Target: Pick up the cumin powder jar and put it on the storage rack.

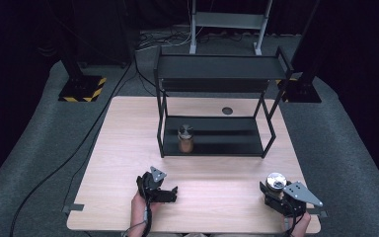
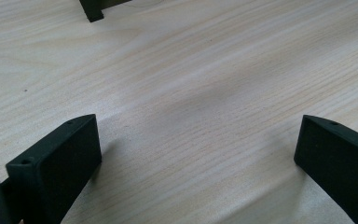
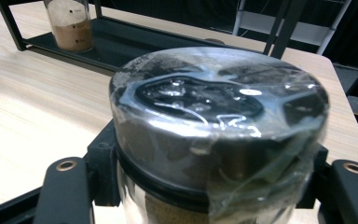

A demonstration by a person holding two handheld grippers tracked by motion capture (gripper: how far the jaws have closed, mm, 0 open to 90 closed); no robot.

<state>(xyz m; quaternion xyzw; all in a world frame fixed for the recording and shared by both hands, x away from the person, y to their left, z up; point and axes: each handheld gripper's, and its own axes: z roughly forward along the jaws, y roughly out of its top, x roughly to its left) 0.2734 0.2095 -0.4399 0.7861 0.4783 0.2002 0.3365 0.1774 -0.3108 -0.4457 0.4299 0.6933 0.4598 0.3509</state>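
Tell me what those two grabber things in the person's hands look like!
Both are black. The left gripper and the right gripper each carry a grey three-cornered plate on top. Each has two chunky, flat-faced black jaws with small round holes near the tips. A thin dark cable trails back from each along the person's wrist.

Rack's [image 1: 212,143] low shelf: jar [image 1: 185,138] left, apparently free right.

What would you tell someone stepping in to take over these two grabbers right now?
Right gripper: shut on a jar with a silver lid wrapped in plastic film, held near the table's front right corner.
Left gripper: open, holding nothing, low over bare table at front centre-left.
Black rack: at the table's back; a second jar stands upright on its lower shelf, left side.
Done: one jar shelved.
Left: probably place the held jar on the rack too.
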